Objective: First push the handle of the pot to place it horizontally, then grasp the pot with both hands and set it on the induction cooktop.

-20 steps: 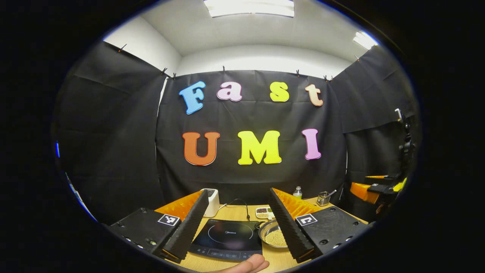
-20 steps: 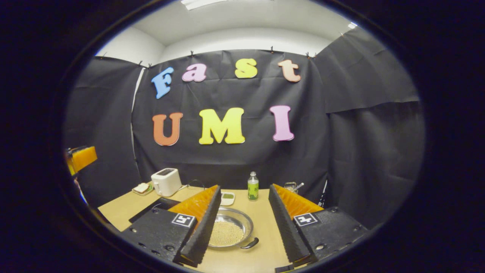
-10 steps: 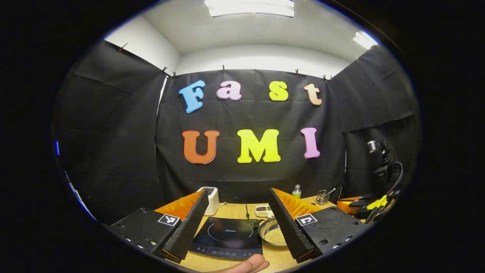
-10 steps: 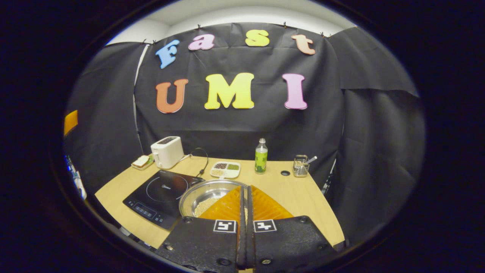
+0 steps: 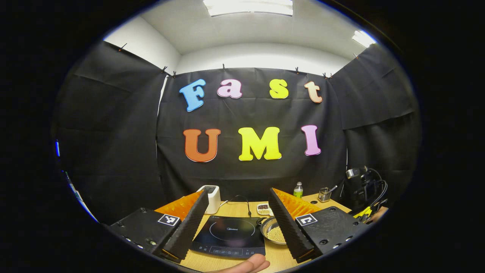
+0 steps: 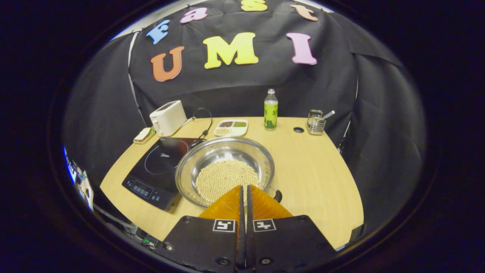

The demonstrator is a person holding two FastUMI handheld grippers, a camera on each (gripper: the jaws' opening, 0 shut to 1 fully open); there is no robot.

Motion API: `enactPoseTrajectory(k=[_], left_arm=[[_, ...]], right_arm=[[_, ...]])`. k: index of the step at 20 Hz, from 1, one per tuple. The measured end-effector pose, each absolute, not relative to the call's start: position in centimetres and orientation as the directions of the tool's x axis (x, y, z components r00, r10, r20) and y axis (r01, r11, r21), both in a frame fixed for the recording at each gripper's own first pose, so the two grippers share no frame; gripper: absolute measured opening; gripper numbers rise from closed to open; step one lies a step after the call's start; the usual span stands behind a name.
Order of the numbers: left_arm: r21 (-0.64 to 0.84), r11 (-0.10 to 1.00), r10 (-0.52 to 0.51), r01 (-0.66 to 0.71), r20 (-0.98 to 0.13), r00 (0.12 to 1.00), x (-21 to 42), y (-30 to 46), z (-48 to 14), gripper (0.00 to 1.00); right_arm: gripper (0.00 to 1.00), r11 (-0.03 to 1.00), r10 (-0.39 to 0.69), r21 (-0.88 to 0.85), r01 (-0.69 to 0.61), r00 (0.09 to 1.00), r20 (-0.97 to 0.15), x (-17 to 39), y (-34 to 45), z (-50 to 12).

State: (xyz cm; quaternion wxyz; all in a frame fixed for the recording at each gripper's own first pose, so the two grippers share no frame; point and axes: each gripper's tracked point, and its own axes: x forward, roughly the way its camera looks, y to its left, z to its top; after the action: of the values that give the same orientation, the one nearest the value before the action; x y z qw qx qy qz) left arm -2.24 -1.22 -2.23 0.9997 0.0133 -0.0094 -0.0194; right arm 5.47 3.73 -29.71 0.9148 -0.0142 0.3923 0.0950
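Observation:
A steel pot point(image 6: 223, 167) holding pale beans stands on the wooden table point(image 6: 314, 178), touching the right edge of the black induction cooktop point(image 6: 157, 167). Its dark handle point(image 6: 277, 195) points toward the near right. My right gripper point(image 6: 244, 186) is shut with nothing between its fingers, and its tips hover over the pot's near rim, just left of the handle. My left gripper point(image 5: 238, 190) is open, held low before the cooktop point(image 5: 231, 235), with the pot point(image 5: 269, 232) behind its right finger. The right gripper's dark body point(image 5: 360, 187) shows at the far right.
Along the back of the table stand a white toaster point(image 6: 168, 118), a small plate of bread point(image 6: 143, 135), a divided dish point(image 6: 231, 127), a green-labelled bottle point(image 6: 270, 110) and a wire holder point(image 6: 315, 122). A fingertip point(image 5: 246, 264) shows at the bottom.
My right gripper has shut its fingers, risen and tilted down, so it looks onto the pot from above. The left gripper has hardly moved. In its view the right gripper has sunk lower.

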Motion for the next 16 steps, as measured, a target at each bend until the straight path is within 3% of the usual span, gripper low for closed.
enactPoseTrajectory(k=[11, 16], left_arm=[[0.031, 0.999, -0.034, 0.033, 0.014, 0.999, -2.0, -1.0, -2.8, 0.95], [0.026, 0.999, -0.034, 0.034, 0.009, 0.999, -1.3, -1.1, -2.8, 0.95]], right_arm=[[0.04, 0.968, 0.212, 0.114, -0.225, 0.479, -0.852, 3.5, 5.1, -37.4], [0.04, 0.974, 0.167, 0.067, -0.216, 0.488, -0.857, 4.4, 3.6, -37.8]])
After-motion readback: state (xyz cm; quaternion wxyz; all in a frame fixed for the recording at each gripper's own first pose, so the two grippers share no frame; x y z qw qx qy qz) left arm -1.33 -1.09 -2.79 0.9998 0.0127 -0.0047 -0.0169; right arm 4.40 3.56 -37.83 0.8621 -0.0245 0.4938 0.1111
